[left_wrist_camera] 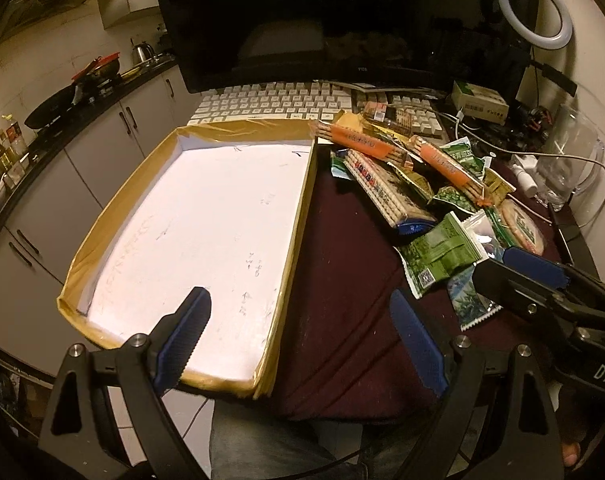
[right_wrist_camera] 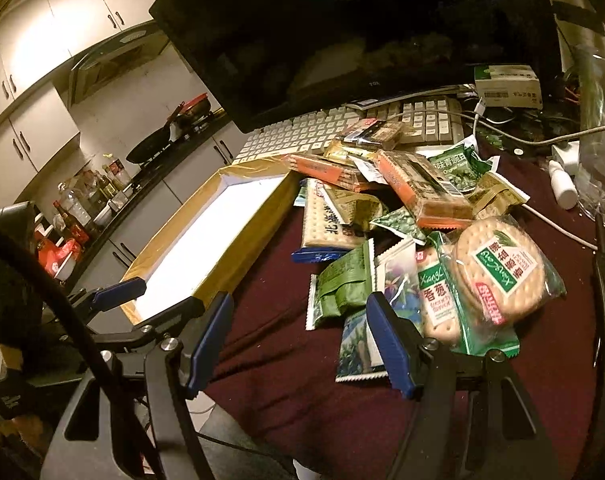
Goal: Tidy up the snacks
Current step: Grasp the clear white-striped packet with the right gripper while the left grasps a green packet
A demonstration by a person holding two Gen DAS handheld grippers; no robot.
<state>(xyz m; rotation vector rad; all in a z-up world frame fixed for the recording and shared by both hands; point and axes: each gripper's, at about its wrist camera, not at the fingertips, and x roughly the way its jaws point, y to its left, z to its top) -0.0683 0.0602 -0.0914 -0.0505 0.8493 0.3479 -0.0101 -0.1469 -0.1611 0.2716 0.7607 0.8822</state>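
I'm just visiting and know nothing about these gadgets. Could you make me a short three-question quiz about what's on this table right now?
1. True or false: the shallow tray with the white floor already holds some snacks.
2. Which lies nearest the right gripper? A) the round cracker pack B) the green snack packet C) the keyboard
3. Fill in: the snack pile lies on a dark ____ cloth.

Key
1. False: the tray is empty, and all the snacks lie beside it.
2. B.
3. Red (maroon).
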